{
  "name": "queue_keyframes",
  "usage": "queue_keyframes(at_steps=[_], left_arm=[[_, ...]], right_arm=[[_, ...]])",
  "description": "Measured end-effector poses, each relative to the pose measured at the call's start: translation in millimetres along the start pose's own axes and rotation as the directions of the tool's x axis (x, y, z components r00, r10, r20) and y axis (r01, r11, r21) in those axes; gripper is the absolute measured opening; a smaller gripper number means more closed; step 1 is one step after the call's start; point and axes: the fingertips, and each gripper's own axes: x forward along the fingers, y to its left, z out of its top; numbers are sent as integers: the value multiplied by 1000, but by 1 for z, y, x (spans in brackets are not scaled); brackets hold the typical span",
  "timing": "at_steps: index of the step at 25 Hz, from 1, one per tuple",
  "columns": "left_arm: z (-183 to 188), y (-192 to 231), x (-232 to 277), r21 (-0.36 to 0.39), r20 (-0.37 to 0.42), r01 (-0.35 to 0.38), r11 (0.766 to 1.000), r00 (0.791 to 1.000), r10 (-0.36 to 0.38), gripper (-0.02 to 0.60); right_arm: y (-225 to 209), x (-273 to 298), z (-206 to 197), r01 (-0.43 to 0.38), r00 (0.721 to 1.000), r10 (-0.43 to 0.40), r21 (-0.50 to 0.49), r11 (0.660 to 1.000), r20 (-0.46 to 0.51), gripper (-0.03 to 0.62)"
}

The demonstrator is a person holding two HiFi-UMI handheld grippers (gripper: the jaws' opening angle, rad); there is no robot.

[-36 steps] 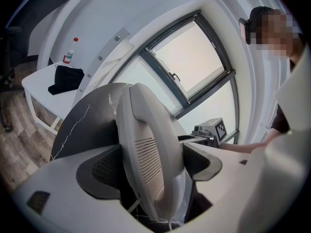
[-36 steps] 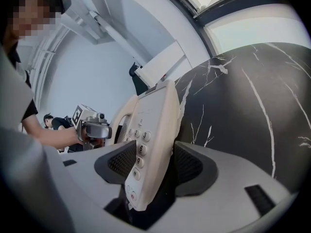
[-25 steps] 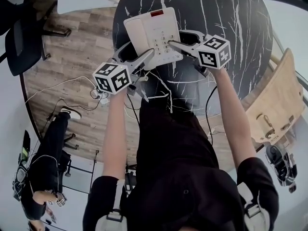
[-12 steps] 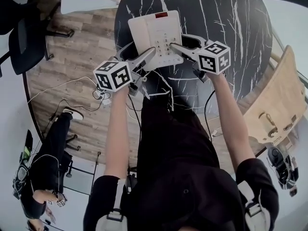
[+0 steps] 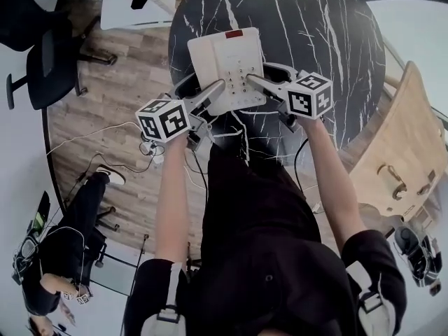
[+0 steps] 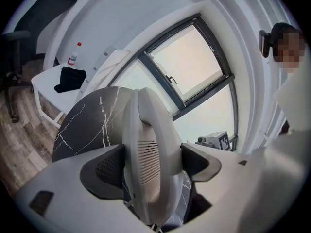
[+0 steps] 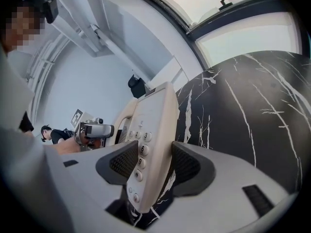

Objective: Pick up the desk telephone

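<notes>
Right now the person is reaching both bare forearms [image 5: 171, 187] forward from the body, nearly parallel, over the near edge of the round black marble table [image 5: 329, 40]. Each hand is carrying a gripper tilted somewhat downward and angled inward, so the two are converging on the white telephone [image 5: 225, 67] from either side. The telephone is sitting between them above the table's near edge and appears to be raised off the tabletop.

The left gripper [image 5: 213, 89] is pinching the side that carries the handset [image 6: 148, 149]; its dark pads are pressing against both faces of the body there. The right gripper [image 5: 253, 80] is clamping the opposite side, beside the keypad [image 7: 138, 157], with one pad lying on the button face and the other on the underside. The telephone is showing edge-on in both gripper views, with the table's veined surface lying beyond it.
</notes>
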Motion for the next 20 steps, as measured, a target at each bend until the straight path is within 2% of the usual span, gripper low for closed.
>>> queue_keyframes(at_steps=[8, 14, 20], left_arm=[[-18, -46, -22, 92, -10, -25, 995, 1000, 26, 374], [-32, -80, -40, 80, 62, -38, 996, 998, 33, 373], [-27, -122, -57, 175, 119, -48, 983, 993, 27, 372]], right_arm=[[29, -39, -17, -11, 999, 11, -19, 1000, 37, 229], [50, -71, -21, -14, 996, 19, -57, 998, 92, 225], [74, -104, -9, -11, 987, 31, -124, 992, 159, 224]])
